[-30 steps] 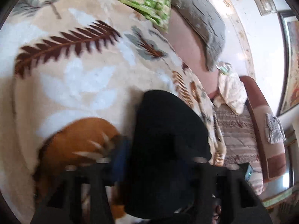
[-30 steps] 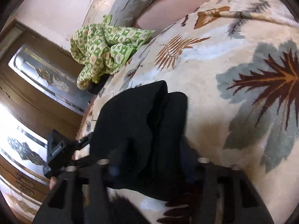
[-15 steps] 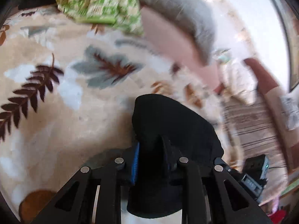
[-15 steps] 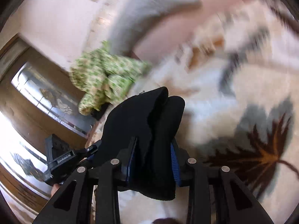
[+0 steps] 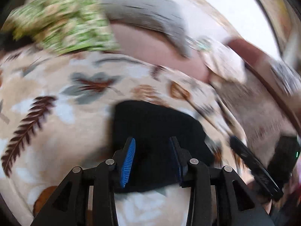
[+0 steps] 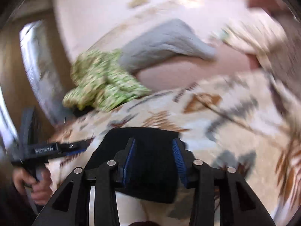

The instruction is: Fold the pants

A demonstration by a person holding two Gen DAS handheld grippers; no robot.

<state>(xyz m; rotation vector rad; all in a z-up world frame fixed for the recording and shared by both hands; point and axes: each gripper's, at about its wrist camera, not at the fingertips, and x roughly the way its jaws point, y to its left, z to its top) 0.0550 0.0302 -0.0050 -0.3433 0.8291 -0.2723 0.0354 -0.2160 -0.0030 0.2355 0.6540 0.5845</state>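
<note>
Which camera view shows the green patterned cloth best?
The right wrist view: the whole green patterned cloth appears there as a heap beside the grey pillow, moderately blurred. The left wrist view shows it cut off at the top-left edge and badly smeared.

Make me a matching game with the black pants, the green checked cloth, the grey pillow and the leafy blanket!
Things:
1. folded black pants
2. crumpled green checked cloth
3. long grey pillow
4. cream fleece blanket with leaf prints

Places:
A. spread under the pants
B. far corner of the bed
C. against the wall behind the bed
D. right in front of both grippers

Pairs: 1-D, 2-B, 3-C, 4-A
</note>
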